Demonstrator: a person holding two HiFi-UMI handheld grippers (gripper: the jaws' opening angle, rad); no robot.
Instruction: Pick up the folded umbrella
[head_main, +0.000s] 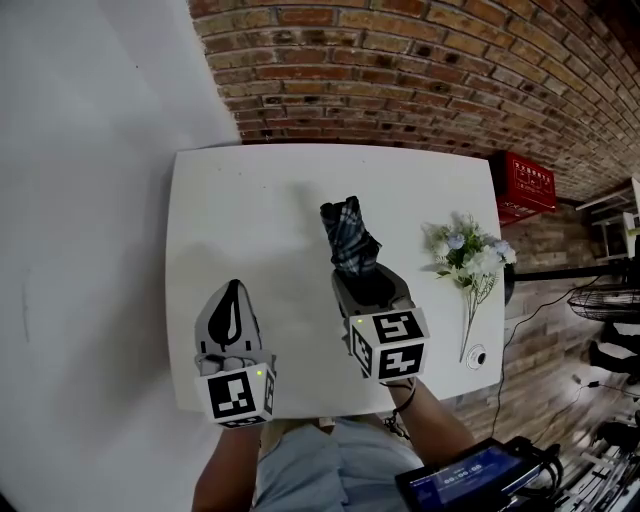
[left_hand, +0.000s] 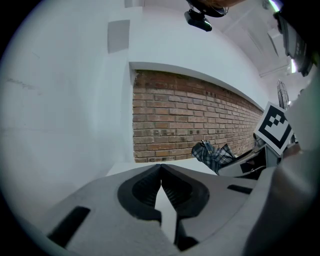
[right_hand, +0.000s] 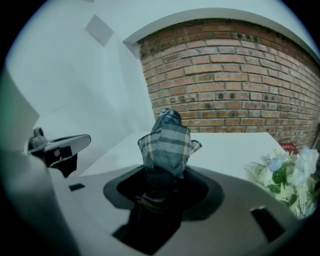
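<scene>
The head view gives the whole layout. A white worktop (head_main: 250, 200) with rounded corners stands against a red brick wall (head_main: 400, 60). The folded umbrella (head_main: 350, 235) is near the middle of the worktop, held above it by the right gripper (head_main: 368, 285). The left gripper (head_main: 235, 290) hovers over the front left part, well apart from the umbrella.

Only the right gripper view shows the grip closely. The fingers are clamped on the dark lower part of the umbrella, and its soft, creased fabric with a blue and white check pattern sticks out beyond them. Only the left gripper view shows that the fingers of this gripper are together at the tips with nothing between them. Far to the right, it also shows the umbrella in front of the bricks.

A bunch of pale flowers (head_main: 468, 255) with thin green stems lies on the right side of the worktop. A red plastic crate (head_main: 525, 185) stands beyond the right edge; what is inside it I cannot tell.
</scene>
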